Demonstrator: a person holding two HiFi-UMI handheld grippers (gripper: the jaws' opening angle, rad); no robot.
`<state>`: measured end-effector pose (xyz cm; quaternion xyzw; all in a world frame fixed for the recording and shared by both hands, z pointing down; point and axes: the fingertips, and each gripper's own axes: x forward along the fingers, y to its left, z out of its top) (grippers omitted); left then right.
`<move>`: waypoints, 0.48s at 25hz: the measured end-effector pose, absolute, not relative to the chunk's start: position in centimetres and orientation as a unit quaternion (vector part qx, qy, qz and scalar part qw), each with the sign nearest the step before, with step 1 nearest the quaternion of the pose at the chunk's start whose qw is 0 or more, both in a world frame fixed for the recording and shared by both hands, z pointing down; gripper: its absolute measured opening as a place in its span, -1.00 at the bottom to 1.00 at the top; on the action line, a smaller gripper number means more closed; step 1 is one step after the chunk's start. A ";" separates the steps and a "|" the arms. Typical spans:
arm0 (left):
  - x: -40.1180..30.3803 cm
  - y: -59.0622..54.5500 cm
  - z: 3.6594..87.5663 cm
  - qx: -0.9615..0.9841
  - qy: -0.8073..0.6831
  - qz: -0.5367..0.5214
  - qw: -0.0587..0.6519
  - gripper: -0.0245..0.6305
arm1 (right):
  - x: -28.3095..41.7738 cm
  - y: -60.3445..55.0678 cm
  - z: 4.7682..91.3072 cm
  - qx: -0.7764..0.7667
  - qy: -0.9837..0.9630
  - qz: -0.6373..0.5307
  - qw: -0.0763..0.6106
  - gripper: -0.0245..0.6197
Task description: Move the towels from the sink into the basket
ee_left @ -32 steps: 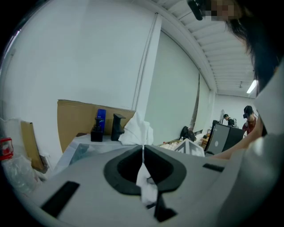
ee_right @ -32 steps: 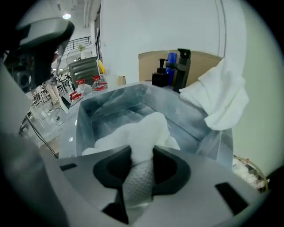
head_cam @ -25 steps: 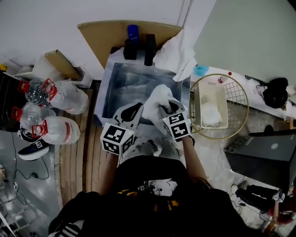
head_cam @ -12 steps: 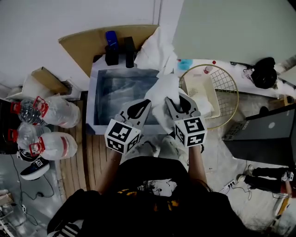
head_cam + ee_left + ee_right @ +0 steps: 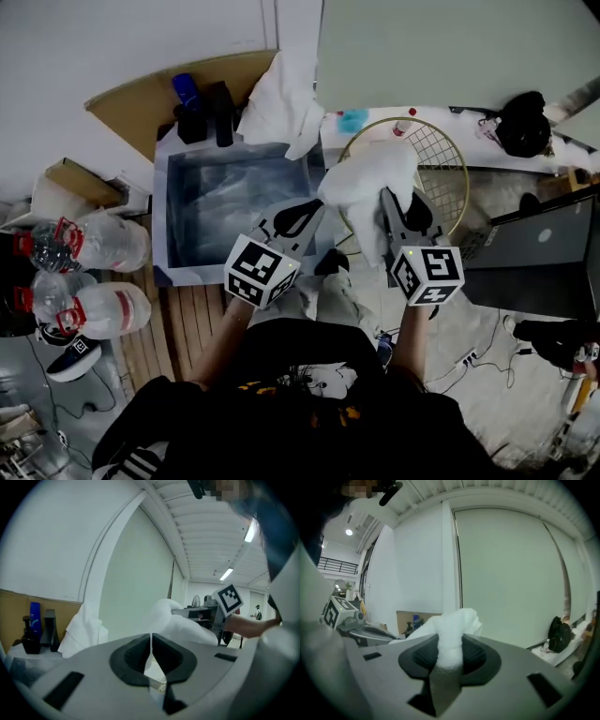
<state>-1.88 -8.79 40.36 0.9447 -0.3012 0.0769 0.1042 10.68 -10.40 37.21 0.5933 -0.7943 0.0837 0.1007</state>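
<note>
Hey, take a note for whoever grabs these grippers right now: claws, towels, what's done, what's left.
Right claw: shut on the towel.
Left claw: shut, seemingly pinching a thin edge of the same towel.
Towel: out of the sink, held over the left side of the basket, not yet released.
Sink: no towel visible inside. A second towel is draped at its back right corner.
Left to do: lower this towel into the basket and let go, then probably fetch the draped one.
</note>
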 end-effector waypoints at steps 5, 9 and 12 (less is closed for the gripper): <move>2.5 -10.9 40.9 0.944 -0.299 0.090 0.107 -0.87 | 17.8 -12.9 37.9 0.619 -0.773 0.091 0.102 -0.56; 5.9 -13.4 41.3 0.939 -0.309 0.099 0.116 -0.87 | 22.5 -16.2 40.6 0.618 -0.769 0.116 0.113 -0.56; 8.3 -15.5 41.9 0.932 -0.324 0.107 0.124 -0.87 | 25.0 -19.1 43.2 0.602 -0.777 0.135 0.123 -0.56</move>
